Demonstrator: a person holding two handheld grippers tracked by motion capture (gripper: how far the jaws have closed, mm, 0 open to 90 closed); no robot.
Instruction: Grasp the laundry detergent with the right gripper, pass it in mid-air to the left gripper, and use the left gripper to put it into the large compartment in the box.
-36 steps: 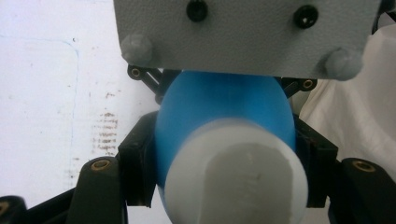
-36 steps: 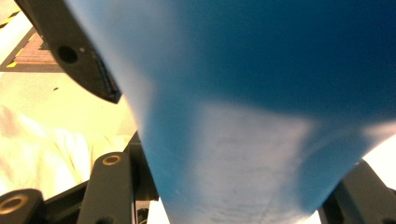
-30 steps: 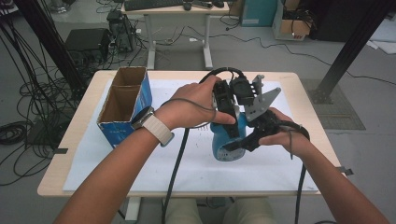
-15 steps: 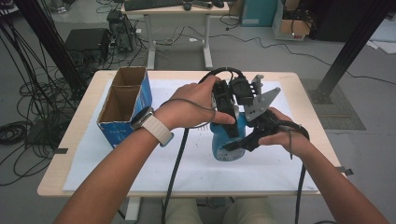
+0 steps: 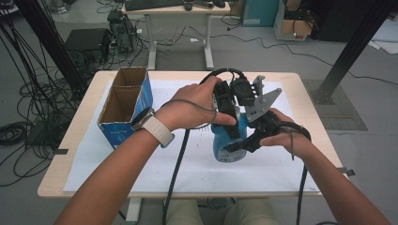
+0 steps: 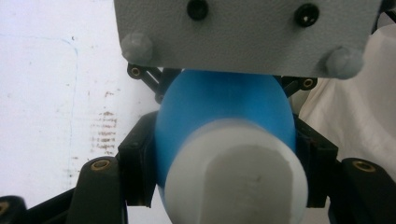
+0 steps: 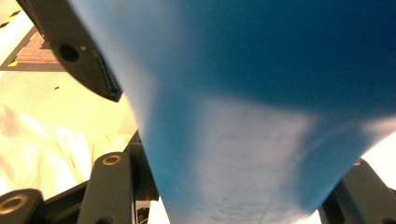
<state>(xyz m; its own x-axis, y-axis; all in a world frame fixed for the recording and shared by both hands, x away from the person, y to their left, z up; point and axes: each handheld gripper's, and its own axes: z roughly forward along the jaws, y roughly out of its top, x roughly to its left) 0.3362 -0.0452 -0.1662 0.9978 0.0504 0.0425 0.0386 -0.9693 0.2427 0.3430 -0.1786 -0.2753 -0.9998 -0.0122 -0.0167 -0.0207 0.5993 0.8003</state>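
Note:
A blue bottle (image 5: pixel 228 143) with a white cap (image 6: pixel 236 184) is held over the white sheet in the middle of the table. My left gripper (image 5: pixel 231 123) comes in from above and is shut on the bottle's upper part (image 6: pixel 224 107); its black pads (image 6: pixel 136 170) press both sides just behind the cap. My right gripper (image 5: pixel 244 143) reaches in from the right and is shut on the bottle's lower body (image 7: pixel 261 93). Its grey three-cornered plate (image 5: pixel 263 101) stands above the bottle. The bottle hides most of the right gripper's jaws.
An open blue cardboard box (image 5: pixel 124 105) with two compartments stands at the table's left. A white paper sheet (image 5: pixel 141 164) covers most of the wooden table (image 5: pixel 70 154). Black cables (image 5: pixel 176 164) trail from both grippers toward the front edge.

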